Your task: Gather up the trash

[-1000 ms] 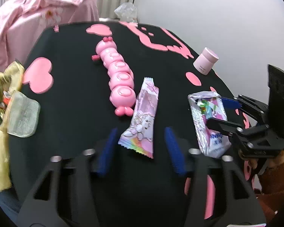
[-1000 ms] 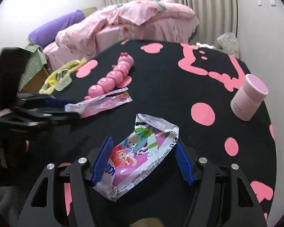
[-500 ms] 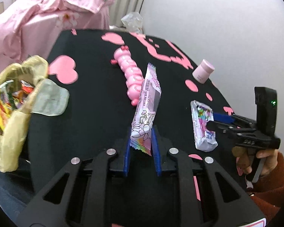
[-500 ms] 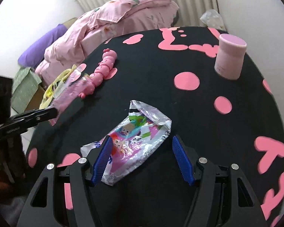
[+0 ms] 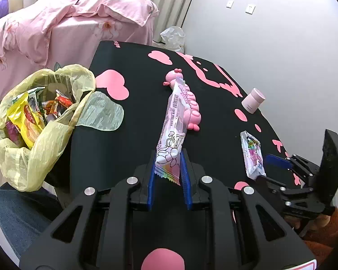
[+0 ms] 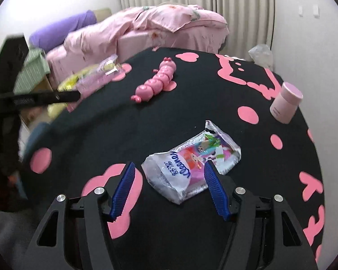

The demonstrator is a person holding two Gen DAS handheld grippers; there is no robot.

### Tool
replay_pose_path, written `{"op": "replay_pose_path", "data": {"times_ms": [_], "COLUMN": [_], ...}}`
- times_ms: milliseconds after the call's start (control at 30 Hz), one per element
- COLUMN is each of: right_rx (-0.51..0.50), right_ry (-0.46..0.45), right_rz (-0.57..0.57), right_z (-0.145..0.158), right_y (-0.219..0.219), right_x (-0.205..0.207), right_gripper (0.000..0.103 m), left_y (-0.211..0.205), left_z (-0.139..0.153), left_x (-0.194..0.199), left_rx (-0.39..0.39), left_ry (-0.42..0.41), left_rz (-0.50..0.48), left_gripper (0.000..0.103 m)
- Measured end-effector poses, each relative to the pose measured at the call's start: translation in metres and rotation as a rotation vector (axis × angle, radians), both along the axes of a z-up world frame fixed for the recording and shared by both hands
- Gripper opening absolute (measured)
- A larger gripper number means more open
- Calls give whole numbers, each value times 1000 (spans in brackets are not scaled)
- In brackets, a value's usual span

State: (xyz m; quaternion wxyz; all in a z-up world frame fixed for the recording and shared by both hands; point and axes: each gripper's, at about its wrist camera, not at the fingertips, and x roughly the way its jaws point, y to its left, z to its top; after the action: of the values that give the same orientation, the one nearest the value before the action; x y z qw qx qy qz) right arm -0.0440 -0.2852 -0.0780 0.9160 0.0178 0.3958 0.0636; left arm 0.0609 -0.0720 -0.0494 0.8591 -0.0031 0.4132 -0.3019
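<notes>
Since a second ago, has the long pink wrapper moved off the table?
Yes. The long pink wrapper is pinched in the left tongs and lifted off the black table, where it lay flat beside the pink caterpillar toy.

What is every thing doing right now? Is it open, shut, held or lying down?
Left tongs: shut on the long pink wrapper, lifted.
Right tongs: closing, silver wrapper between them, not pinched yet.
Silver wrapper: lying flat on the table.
Yellow trash bag: open, holding wrappers.
Pink caterpillar toy: lying on the table.
Pink jar: upright, lid on.
</notes>
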Motion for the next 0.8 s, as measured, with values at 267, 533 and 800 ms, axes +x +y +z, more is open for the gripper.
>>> {"op": "replay_pose_path", "data": {"times_ms": [267,533,800], "right_rx": [-34,-85,-42], "right_ry": [31,-135,-273], "right_rz": [75,163,318], "right_z": [0,55,103], "right_y": [8,26,69], "right_x": [15,36,82], "right_gripper": [17,16,16], "left_y": [21,56,106], "left_z": [5,23,45], "left_x": [0,12,30], "left_rx": [-29,-51,-36], "left_ry": [-21,-68,-141], "left_rz": [53,148,288], "left_gripper": [19,19,19]}}
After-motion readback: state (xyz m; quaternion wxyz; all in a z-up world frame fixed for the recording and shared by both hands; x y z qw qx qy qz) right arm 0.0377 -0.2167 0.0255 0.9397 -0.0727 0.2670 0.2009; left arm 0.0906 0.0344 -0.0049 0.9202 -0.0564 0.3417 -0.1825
